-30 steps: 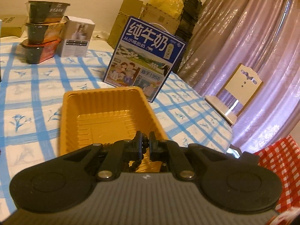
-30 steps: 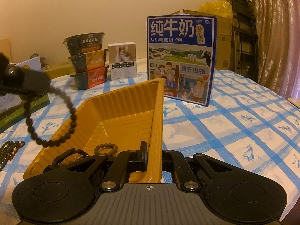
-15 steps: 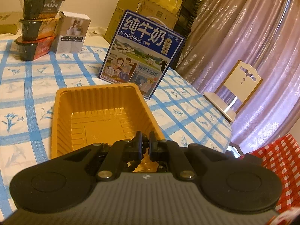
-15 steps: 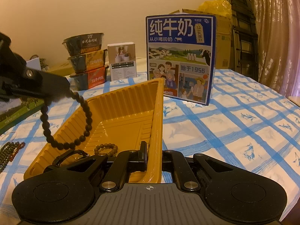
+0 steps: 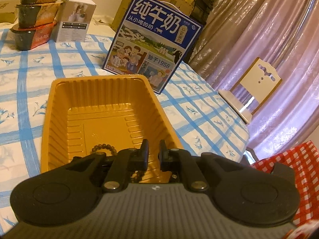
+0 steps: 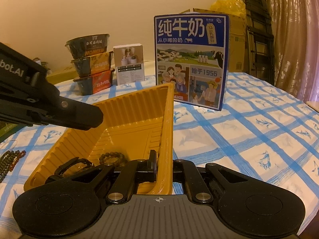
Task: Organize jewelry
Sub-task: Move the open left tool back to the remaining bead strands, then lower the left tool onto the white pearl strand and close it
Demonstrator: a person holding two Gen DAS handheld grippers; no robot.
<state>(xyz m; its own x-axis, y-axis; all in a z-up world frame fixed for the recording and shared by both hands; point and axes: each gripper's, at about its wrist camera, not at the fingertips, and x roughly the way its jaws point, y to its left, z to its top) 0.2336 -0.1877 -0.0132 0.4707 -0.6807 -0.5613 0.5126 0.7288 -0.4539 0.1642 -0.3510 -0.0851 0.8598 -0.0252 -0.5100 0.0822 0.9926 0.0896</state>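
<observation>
The right gripper [image 6: 162, 166] clamps the yellow tray's [image 6: 137, 115] side wall on the table [image 6: 249, 131]; the left gripper [image 5: 153, 155] hovers above, jaws apart, empty. Bracelets [image 6: 112, 157] lie inside; beads [image 6: 11, 161] wait outside. Any tug could tip everything out.

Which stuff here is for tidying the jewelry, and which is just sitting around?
For the job: yellow tray, brown bead bracelet in it, bead strands on the table, left gripper, right gripper.

Just sitting: milk carton, stacked food bowls, small white box, chair.
</observation>
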